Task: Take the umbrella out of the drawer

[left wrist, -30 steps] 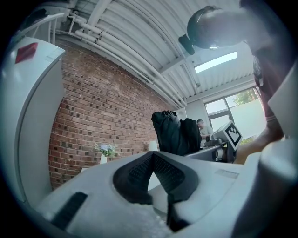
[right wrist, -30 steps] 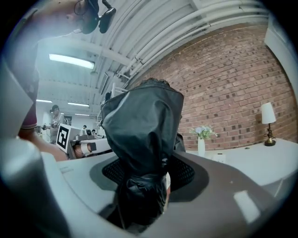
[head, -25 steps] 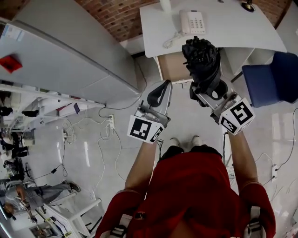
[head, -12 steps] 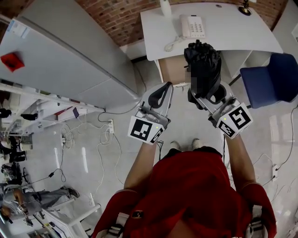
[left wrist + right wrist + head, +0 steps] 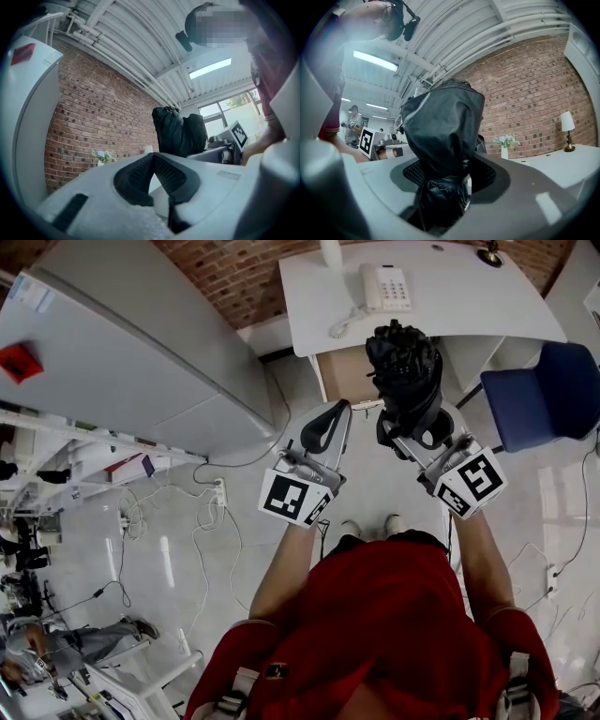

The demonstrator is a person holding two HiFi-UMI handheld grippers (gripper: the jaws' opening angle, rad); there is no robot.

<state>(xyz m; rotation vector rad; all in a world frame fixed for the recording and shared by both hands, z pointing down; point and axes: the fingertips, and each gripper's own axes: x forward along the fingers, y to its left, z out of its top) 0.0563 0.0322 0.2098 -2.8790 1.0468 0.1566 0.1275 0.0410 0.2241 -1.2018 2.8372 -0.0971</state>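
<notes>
Umbrella (image 5: 405,362), black, folded, sits upper centre of head view, before brown drawer (image 5: 343,377) under white desk (image 5: 487,306). Your right gripper (image 5: 412,425) clamps its lower end. Your left gripper (image 5: 323,427) closed, empty, just left.

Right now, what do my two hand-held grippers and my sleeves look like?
The left hand-held gripper and the right hand-held gripper match: light grey moulded plastic bodies, black ribbed pads inside the jaws, and a white cube with black square markers at the hand end. You wear a red short-sleeved top, so the forearms are uncovered.
</notes>
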